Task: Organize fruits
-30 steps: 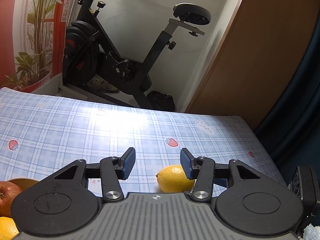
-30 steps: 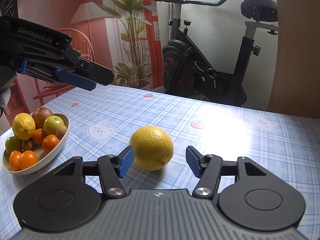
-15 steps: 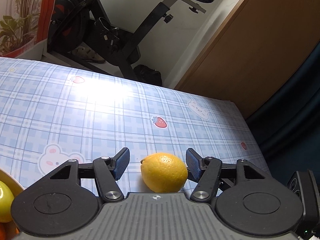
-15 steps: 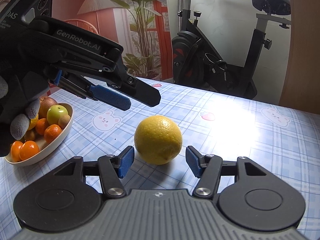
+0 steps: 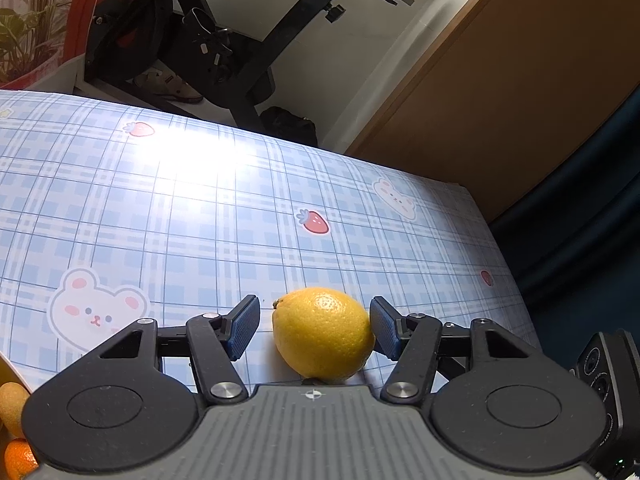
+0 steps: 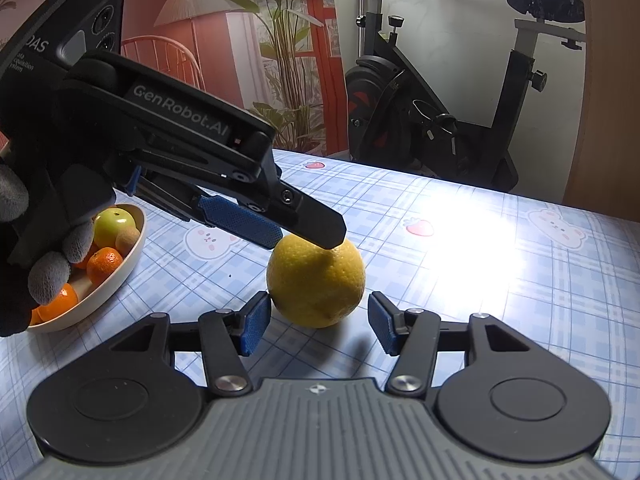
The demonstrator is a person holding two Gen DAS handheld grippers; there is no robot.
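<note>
Sitting on the blue checked surface (image 5: pixel 168 208) is the lemon (image 5: pixel 323 334), and both grippers are crowding it at once. In the left wrist view, the left gripper (image 5: pixel 314 326) is bracketing the fruit with its fingers spread wide; the blue pad on one side is right against the peel or just beside it, while the other pad is standing clear with a gap showing. Nothing is being squeezed.

From the right wrist view, the right gripper (image 6: pixel 316 322) is also sitting spread apart, with the lemon (image 6: pixel 316 284) just ahead of its blue pads and centred between them, one pad nearly at the rind, the other a little apart. The left gripper (image 6: pixel 276 220) is reaching in from above and to the side, one black finger (image 6: pixel 320 228) crossing over the top of the fruit. A gloved hand (image 6: pixel 44 256) is wrapping around that tool's body.

Off to the side, well apart from the lemon, a cream bowl (image 6: pixel 120 276) is holding a green apple (image 6: pixel 114 222) and small oranges (image 6: pixel 103 262). An exercise bike (image 6: pixel 460 120) is standing beyond the surface's far edge.
</note>
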